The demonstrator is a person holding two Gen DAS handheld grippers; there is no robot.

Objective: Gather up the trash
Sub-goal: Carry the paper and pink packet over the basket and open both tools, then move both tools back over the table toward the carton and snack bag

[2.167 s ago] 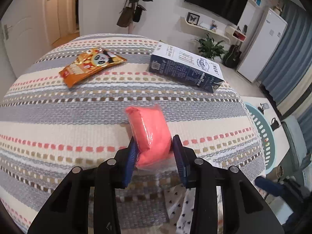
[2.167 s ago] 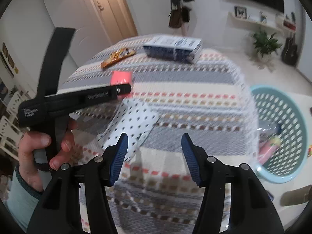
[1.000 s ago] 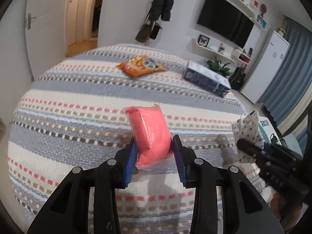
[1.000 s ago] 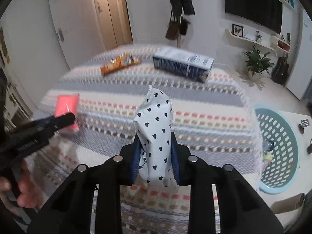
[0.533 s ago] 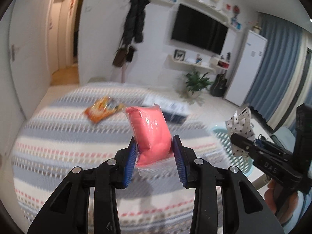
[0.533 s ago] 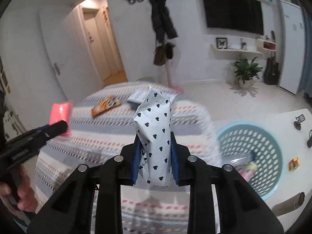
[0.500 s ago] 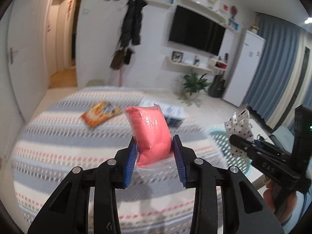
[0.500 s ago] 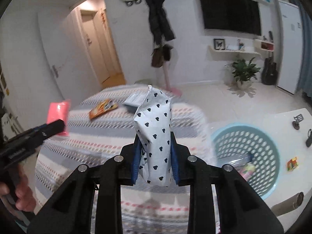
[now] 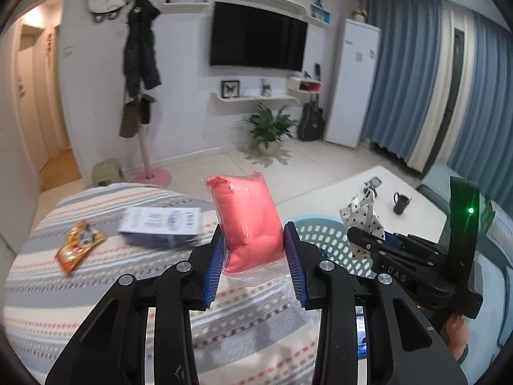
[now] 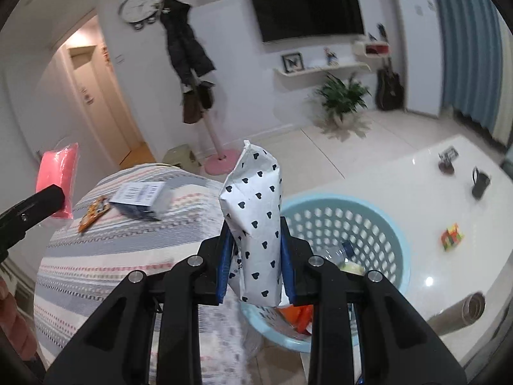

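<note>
My left gripper (image 9: pixel 253 256) is shut on a pink plastic packet (image 9: pixel 247 221), held up above the striped bed (image 9: pixel 80 288). The packet also shows at the left of the right wrist view (image 10: pixel 57 179). My right gripper (image 10: pixel 255 256) is shut on a white bag with black hearts (image 10: pixel 256 224), held over the near rim of the light blue perforated basket (image 10: pixel 368 218). In the left wrist view the right gripper (image 9: pixel 365 240) holds that bag (image 9: pixel 362 218) in front of the basket (image 9: pixel 320 240). The basket holds some trash.
An orange snack packet (image 9: pixel 78 245) and a blue and white box (image 9: pixel 160 224) lie on the bed. A white low table (image 10: pixel 449 192) carries a black mug (image 10: pixel 480 184) and a colourful cube (image 10: pixel 452 236). A roll (image 10: pixel 461 312) lies by the basket.
Both grippers have swung right from above the bed toward the basket, each still holding its item. The basket now sits closer under the right gripper.
</note>
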